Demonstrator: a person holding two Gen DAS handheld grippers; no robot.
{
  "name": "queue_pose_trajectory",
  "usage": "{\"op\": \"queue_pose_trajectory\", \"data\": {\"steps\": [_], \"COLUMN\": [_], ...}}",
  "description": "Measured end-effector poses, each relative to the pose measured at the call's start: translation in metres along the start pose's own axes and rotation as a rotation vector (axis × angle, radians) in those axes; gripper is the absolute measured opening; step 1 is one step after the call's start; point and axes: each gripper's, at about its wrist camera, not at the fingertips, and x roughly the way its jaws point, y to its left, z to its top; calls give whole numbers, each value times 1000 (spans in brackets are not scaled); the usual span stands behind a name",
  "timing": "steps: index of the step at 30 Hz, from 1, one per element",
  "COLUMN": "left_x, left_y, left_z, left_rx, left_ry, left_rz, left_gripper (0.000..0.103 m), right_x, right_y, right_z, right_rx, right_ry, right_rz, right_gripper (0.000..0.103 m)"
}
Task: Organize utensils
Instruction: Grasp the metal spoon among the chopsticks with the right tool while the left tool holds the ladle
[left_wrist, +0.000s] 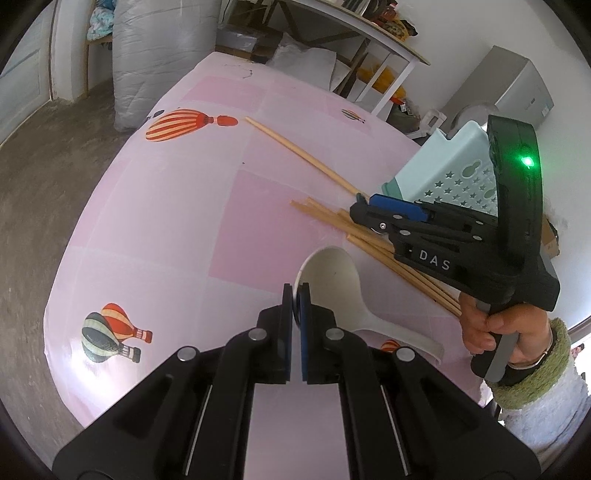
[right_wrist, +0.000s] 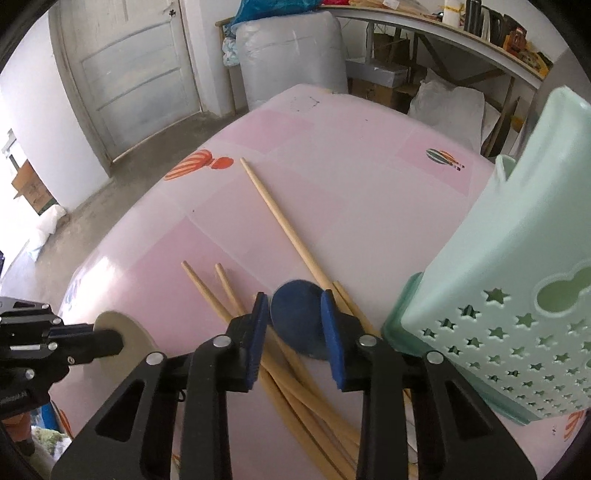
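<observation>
Left gripper (left_wrist: 296, 295) fingers pinch the white spoon (left_wrist: 334, 280) rim. Right gripper (right_wrist: 295, 321) fingers part-open astride a blue disc (right_wrist: 299, 317) over chopsticks (right_wrist: 280, 221), contact unclear. Next: close, lift, carry to basket (right_wrist: 517, 258) at 3 o'clock.

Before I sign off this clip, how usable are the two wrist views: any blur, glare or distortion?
Left wrist view: sharp; fisheye bends the pink table edges; window glare at the right border. Right wrist view: strong barrel distortion; the blue disc between the right gripper fingers looks smeared; the doorway side at left is overexposed; chopsticks stay crisp.
</observation>
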Motion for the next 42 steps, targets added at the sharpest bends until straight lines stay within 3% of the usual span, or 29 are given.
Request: {"op": "queue_pose_trajectory", "data": {"steps": [2, 4, 7, 15, 25, 30, 34, 42], "left_x": [-1, -1, -1, 0, 1, 3, 3, 2], "left_y": [1, 2, 3, 4, 4, 2, 2, 5], "left_z": [-1, -1, -2, -3, -4, -3, -4, -3], "left_rx": [-1, -4, -6, -8, -11, -4, -3, -11], "left_ry": [-1, -2, -4, -6, -7, -10, -11, -7], "left_rz": [-2, -3, -5, -10, -9, 4, 8, -2], "left_gripper": [2, 2, 2, 2, 3, 3, 3, 3], "right_x": [2, 1, -3, -29, -114, -109, -78, -30], "right_y": [0, -1, -4, -18, -51, -46, -36, -34], "right_z": [-1, -3, -8, -21, -63, -72, -63, -52], "right_rx": [3, 18, 32, 76, 256, 195, 81, -34], "right_ry": [-2, -5, -17, -61, -213, -157, -79, 22], "right_rz": [1, 7, -8, -28, -21, -71, -80, -101], "right_gripper": [22, 11, 6, 2, 2, 6, 27, 28]}}
